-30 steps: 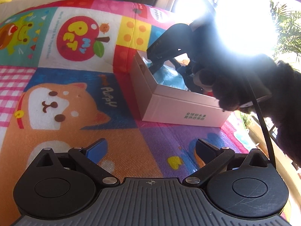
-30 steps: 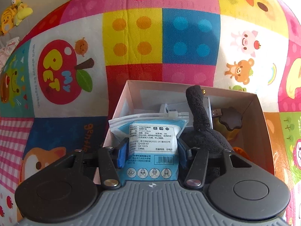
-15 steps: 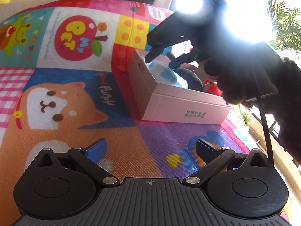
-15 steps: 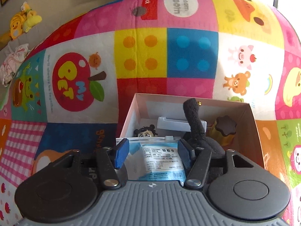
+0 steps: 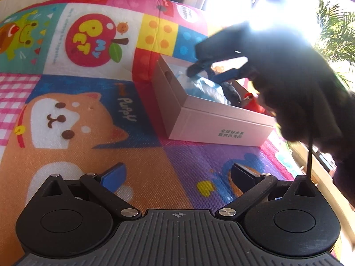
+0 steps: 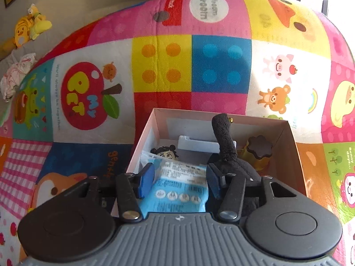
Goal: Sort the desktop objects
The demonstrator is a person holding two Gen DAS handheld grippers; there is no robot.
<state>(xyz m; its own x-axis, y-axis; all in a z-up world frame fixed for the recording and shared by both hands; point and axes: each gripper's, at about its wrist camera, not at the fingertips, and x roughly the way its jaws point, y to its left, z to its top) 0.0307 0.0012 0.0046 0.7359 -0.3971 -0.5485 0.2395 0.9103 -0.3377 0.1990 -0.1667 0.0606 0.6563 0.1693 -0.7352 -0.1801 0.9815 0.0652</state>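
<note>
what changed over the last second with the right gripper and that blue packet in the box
The right gripper drew back from over the box with the blue packet between its pads, same grip throughout; the packet came away from the figurine it had hidden. The black plush and box stayed put. The left gripper stayed open and empty over the mat.

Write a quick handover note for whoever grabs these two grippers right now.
Right gripper: over the pink box, fingers either side of the blue-and-white packet that lies in the box; grip unclear.
Left gripper: open, empty, above the play mat.
Done: packet, black plush, small figure and brown-lidded jar are in the box.
Left: no loose item shows on the mat in either view.
</note>
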